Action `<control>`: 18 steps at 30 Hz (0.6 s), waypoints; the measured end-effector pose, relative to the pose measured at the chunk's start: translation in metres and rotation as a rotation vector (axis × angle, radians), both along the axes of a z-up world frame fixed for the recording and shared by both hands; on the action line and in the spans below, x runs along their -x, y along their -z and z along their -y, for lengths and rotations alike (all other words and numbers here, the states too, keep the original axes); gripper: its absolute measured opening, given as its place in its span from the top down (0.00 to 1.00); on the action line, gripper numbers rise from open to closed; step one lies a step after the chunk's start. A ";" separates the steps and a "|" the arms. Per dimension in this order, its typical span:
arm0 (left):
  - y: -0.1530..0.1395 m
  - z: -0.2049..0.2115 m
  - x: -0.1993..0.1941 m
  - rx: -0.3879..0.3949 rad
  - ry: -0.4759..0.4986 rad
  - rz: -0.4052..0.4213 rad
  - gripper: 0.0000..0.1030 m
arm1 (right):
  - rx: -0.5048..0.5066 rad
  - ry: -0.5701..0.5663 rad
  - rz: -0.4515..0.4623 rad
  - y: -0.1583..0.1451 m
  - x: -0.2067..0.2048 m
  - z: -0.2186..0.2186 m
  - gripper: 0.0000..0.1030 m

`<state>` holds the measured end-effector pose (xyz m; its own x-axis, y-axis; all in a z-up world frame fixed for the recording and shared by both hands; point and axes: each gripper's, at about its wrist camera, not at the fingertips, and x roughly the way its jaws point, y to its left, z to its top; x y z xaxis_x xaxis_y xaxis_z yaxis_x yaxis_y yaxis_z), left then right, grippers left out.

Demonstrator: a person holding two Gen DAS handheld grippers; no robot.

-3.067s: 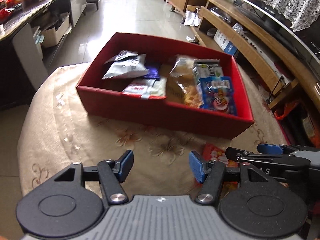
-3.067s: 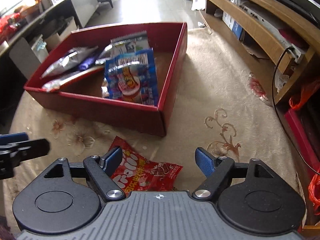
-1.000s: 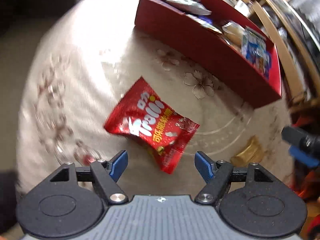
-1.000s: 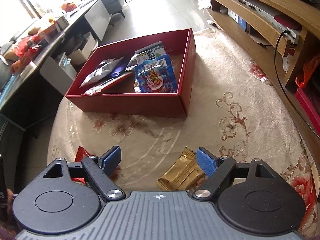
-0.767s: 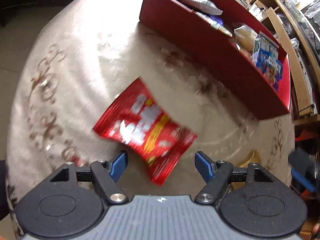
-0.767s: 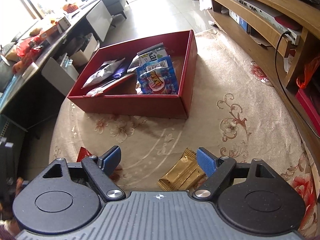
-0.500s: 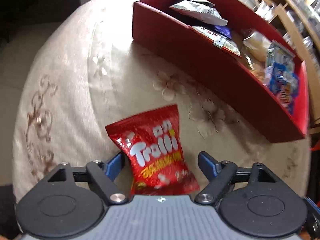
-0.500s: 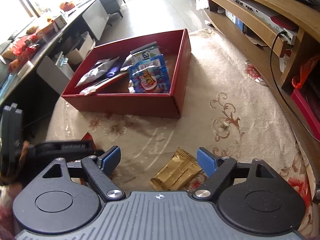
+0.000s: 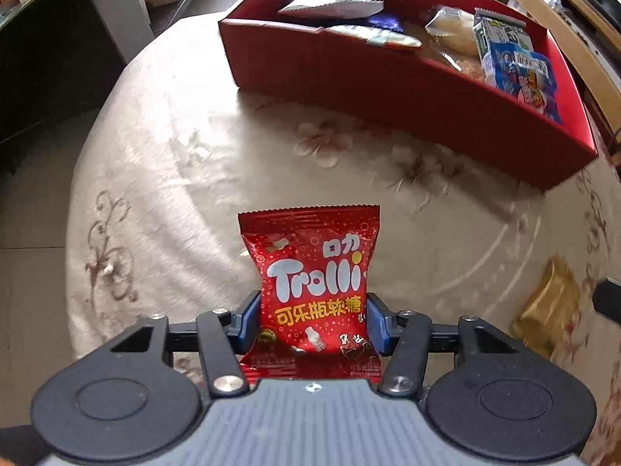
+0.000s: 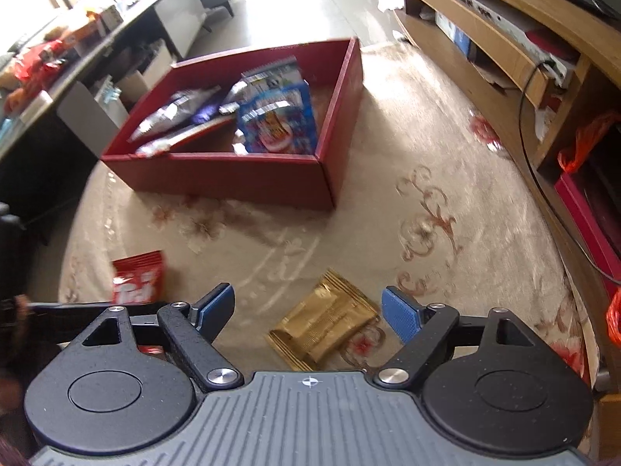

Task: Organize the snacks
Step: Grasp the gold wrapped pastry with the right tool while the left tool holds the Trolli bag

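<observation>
Moved since a second ago: the red bag (image 9: 316, 291), then lying flat and askew on the cloth (image 9: 163, 178) ahead of open jaws, now stands lengthwise between the blue pads (image 9: 248, 324) of the left gripper (image 9: 312, 326), whose jaws have just been closing and now pinch its lower half on both sides. Right gripper (image 10: 308, 308): jaws wide apart, nothing between the pads, poised above the gold packet (image 10: 324, 328), which lies flat on the cloth at near centre. Box (image 9: 388, 89): red, open-topped, at far right in the left view, already holding several packets, among them a blue bag (image 10: 277, 122) leaning against its near right wall. Step in hand, by judgement: pickup of the red bag, grip just made; the bag seems not yet clear of the cloth. Next move calls for a lift clear of the box's near wall, a carry over the open space inside, and a release there. Gold packet remains outside the box, for the right gripper to collect.
</observation>
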<state>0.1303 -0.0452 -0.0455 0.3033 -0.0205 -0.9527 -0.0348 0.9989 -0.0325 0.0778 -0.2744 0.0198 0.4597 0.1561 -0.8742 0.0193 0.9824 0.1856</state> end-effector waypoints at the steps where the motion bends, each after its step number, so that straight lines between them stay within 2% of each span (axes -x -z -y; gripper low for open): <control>1: 0.000 -0.004 0.002 -0.001 0.011 0.000 0.51 | 0.001 0.007 -0.013 0.004 0.000 0.001 0.15; 6: 0.002 -0.015 0.007 0.015 0.042 0.017 0.51 | -0.023 0.055 -0.093 0.026 -0.001 -0.002 0.15; 10: 0.004 -0.008 0.006 0.007 0.070 0.052 0.51 | -0.056 0.159 -0.146 0.045 -0.006 -0.004 0.15; 12: 0.003 -0.005 0.007 0.004 0.094 0.060 0.51 | -0.058 0.205 -0.144 0.049 -0.008 -0.007 0.12; 15: 0.002 0.000 0.007 0.001 0.128 0.070 0.50 | 0.051 0.201 -0.102 0.051 -0.010 -0.022 0.18; 17: 0.001 0.001 0.008 0.005 0.140 0.073 0.49 | 0.162 0.135 -0.099 0.053 -0.010 -0.038 0.23; 18: -0.002 0.003 0.010 0.007 0.149 0.070 0.49 | 0.233 0.091 -0.090 0.054 -0.009 -0.047 0.30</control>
<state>0.1203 -0.0485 -0.0435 0.3620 -0.0764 -0.9290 0.1161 0.9926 -0.0364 0.0867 -0.2270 -0.0343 0.3811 -0.0926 -0.9199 0.1152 0.9920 -0.0521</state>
